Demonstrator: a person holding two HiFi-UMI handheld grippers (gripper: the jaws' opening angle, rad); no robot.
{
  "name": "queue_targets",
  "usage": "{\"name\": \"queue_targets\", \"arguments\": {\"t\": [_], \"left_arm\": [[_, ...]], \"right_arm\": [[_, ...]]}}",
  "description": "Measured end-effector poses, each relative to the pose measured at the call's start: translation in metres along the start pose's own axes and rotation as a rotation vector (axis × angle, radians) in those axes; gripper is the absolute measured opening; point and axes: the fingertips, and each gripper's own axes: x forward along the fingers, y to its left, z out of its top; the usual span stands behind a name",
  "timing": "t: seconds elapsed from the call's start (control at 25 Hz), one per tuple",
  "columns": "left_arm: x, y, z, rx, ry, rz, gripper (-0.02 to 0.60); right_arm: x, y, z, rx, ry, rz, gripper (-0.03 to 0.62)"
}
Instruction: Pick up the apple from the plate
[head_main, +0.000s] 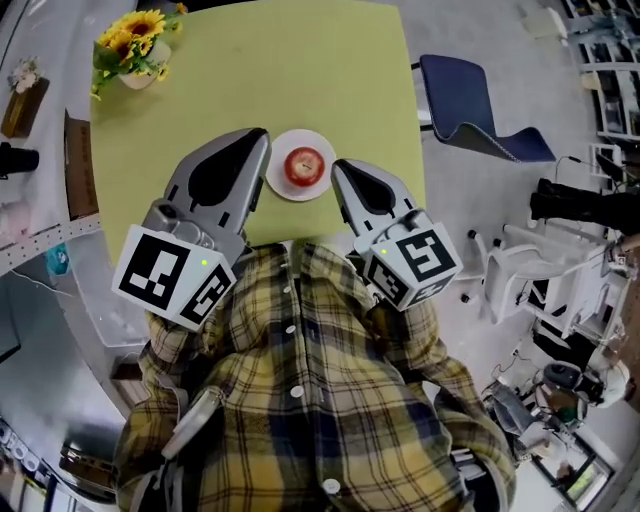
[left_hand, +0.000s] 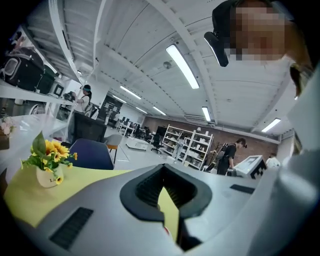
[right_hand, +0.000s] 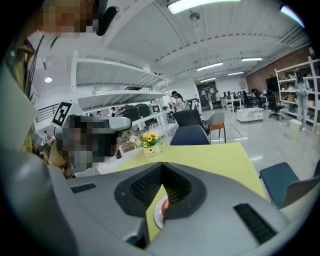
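Note:
A red apple (head_main: 304, 165) sits on a small white plate (head_main: 277, 183) near the front edge of the yellow-green table (head_main: 250, 80). My left gripper (head_main: 262, 136) lies just left of the plate, its jaws shut and empty. My right gripper (head_main: 337, 166) lies just right of the plate, also shut with nothing held. In the right gripper view a slice of the apple (right_hand: 164, 204) and the plate (right_hand: 157, 216) shows through the gap behind the closed tips (right_hand: 161, 168). The left gripper view shows only table through its gap below the closed tips (left_hand: 162, 167).
A vase of sunflowers (head_main: 134, 47) stands at the table's far left corner. A blue chair (head_main: 472, 112) is off the table's right side. Shelves and clutter line the left wall (head_main: 40, 150). My plaid shirt (head_main: 300, 390) fills the lower head view.

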Motion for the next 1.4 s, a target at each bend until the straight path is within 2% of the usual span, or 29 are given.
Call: {"name": "queue_targets", "arguments": {"t": [0.2,0.36,0.6,0.96,1.4], "left_arm": [[0.02,0.003,-0.016,-0.04,0.055,-0.045,0.006],[0.023,0.017,-0.032,-0.082,0.08,-0.041,0.006],[0.029,0.023,-0.039,-0.089,0.084,-0.004,0.006],[0.023,0.018,-0.05,-0.067,0.102,0.04,0.006],[0.031,0.021,-0.075,-0.07,0.149,0.059,0.006]], "right_arm": [[-0.002,-0.022,-0.011,0.04,0.041,-0.066,-0.003],[0.006,-0.029,-0.022,0.04,0.075,-0.087,-0.003],[0.015,-0.035,-0.031,0.018,0.117,-0.05,-0.003],[0.015,-0.03,-0.033,-0.019,0.117,-0.007,-0.002],[0.025,-0.042,-0.045,0.004,0.117,0.018,-0.002]]}}
